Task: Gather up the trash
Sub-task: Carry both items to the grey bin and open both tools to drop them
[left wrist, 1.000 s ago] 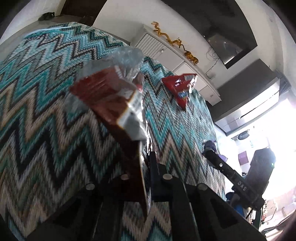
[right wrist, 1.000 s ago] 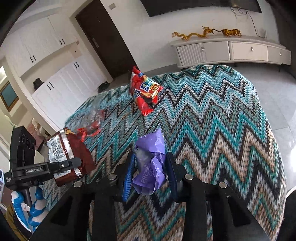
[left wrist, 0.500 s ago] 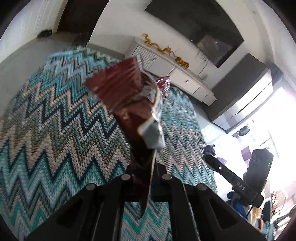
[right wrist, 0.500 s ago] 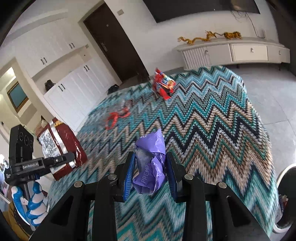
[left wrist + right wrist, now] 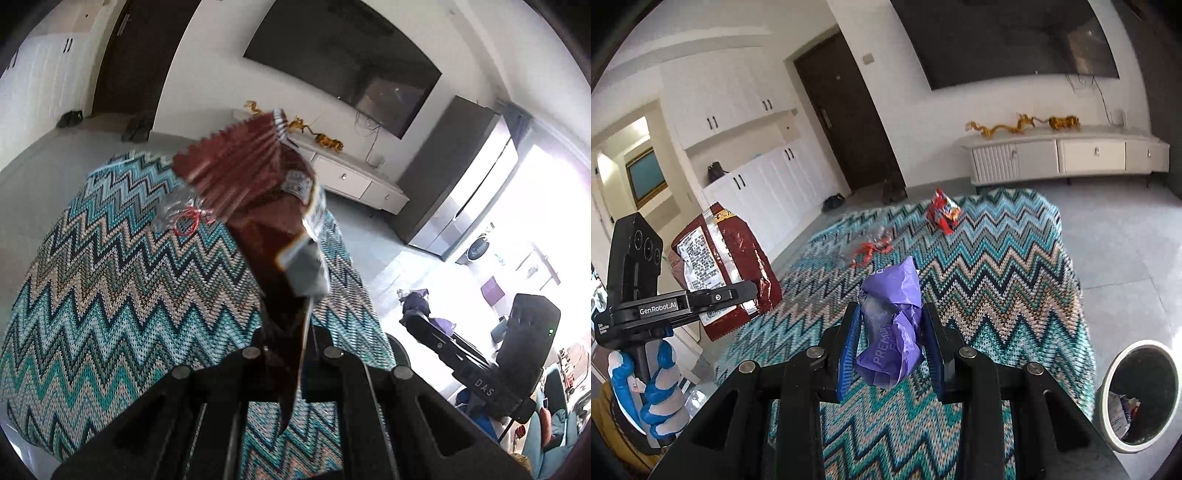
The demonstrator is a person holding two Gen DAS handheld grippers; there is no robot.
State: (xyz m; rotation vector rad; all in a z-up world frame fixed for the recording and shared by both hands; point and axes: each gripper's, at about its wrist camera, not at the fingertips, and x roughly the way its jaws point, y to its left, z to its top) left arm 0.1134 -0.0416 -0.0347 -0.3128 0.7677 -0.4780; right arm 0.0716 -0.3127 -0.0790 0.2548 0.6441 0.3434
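My left gripper (image 5: 290, 341) is shut on the lower edge of a dark red snack bag (image 5: 269, 206), which stands up in front of the lens; the same bag (image 5: 720, 266) shows at the left of the right wrist view, held above the floor beside the zigzag rug (image 5: 997, 277). My right gripper (image 5: 892, 332) is shut on a crumpled purple wrapper (image 5: 892, 325). On the rug lie a red snack packet (image 5: 942, 214) at the far end and a clear wrapper with red print (image 5: 868, 249) nearer the middle. A white-rimmed trash bin (image 5: 1137, 391) stands at the lower right.
A white low cabinet (image 5: 1063, 155) with golden dragon figures stands against the far wall under a dark screen. White cupboards and a dark door (image 5: 846, 122) are at the left. Shoes lie on the grey floor by the door. A gloved hand (image 5: 653, 391) holds the left gripper.
Both grippers have risen and pulled back from the rug with their wrappers still held. The rug looks smaller and farther, and the trash bin has come into the right wrist view.
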